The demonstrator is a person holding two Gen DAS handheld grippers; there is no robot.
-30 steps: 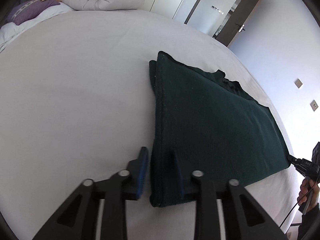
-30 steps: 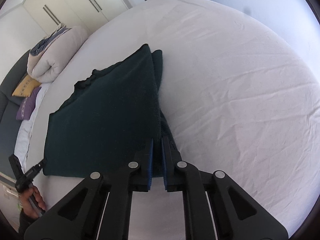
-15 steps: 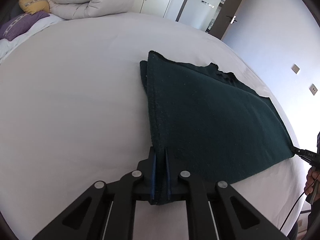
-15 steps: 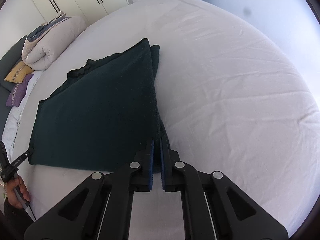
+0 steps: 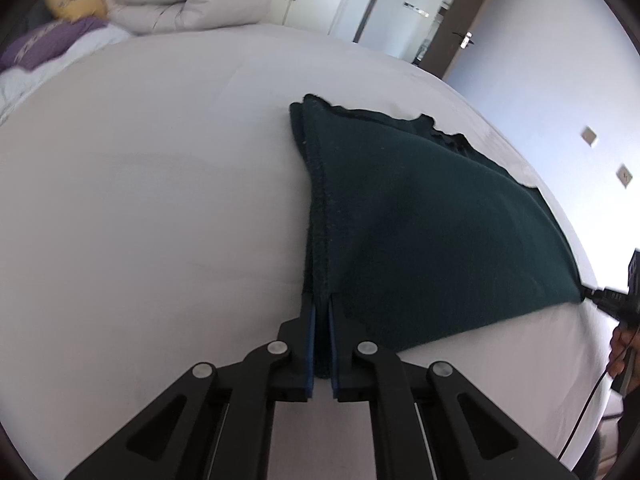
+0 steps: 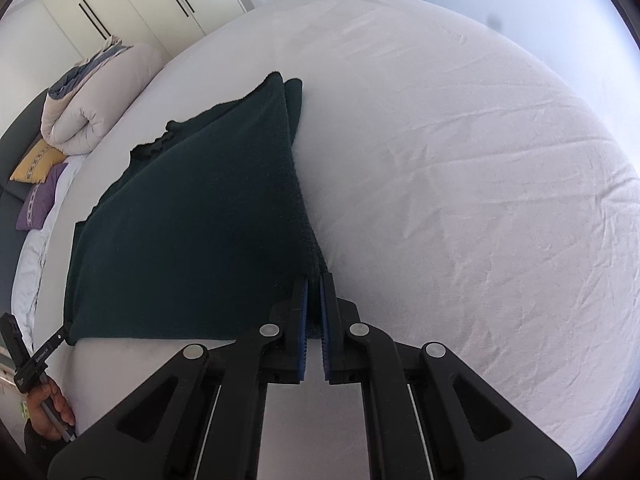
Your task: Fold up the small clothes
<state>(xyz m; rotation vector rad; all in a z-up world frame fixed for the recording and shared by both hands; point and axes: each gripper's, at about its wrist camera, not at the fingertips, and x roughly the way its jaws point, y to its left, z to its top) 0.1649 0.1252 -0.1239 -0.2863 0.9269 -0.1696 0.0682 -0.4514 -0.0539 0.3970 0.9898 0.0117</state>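
Nearest the lens, the left gripper (image 5: 321, 312) is clamped on one near corner of a dark green garment (image 5: 420, 216), the cloth pinched between its blue pads. The right gripper (image 6: 313, 286) bites the opposite near corner the same way, its jaws closed on the fabric edge. Between the two grips the garment's near edge stretches taut, lifted slightly off a white bed (image 6: 460, 160), while the rest of the folded cloth slopes away and lies flat on the sheet toward the far side. Beyond it, at the head of the bed, sit a rolled beige duvet (image 5: 184, 0), a yellow pillow (image 5: 76, 0) and a purple pillow (image 5: 36, 44). White wardrobe doors (image 6: 120, 4) stand behind.
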